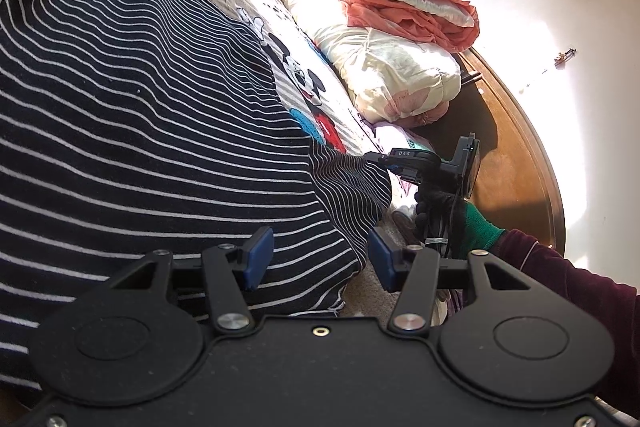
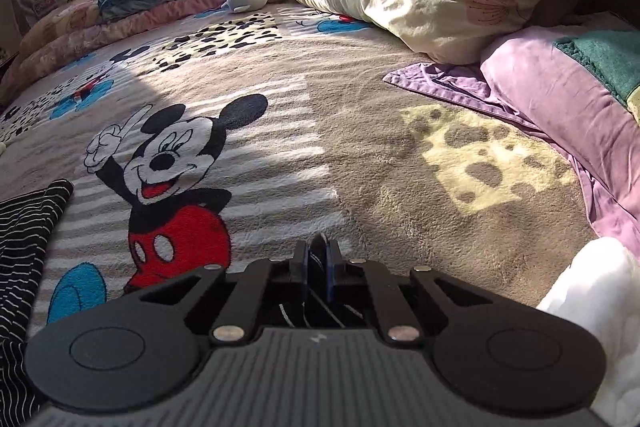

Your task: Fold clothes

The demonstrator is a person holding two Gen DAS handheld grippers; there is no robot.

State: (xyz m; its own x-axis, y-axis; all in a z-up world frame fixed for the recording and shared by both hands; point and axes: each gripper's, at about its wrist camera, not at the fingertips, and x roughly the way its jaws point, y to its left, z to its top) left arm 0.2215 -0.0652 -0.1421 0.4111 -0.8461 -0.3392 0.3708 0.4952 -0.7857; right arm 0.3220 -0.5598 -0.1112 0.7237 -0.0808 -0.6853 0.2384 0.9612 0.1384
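Two grippers on one black striped top, spread across the cartoon-mouse blanket. Left gripper hangs wide open with nothing in it, right over the hem. Right gripper is pinched tight on a corner of the fabric.

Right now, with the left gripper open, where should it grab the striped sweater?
Probably the striped sweater's loose bottom hem corner, which hangs just ahead between the left gripper's open pads. Come straight forward from the bed edge; the right gripper already pinches the opposite corner.
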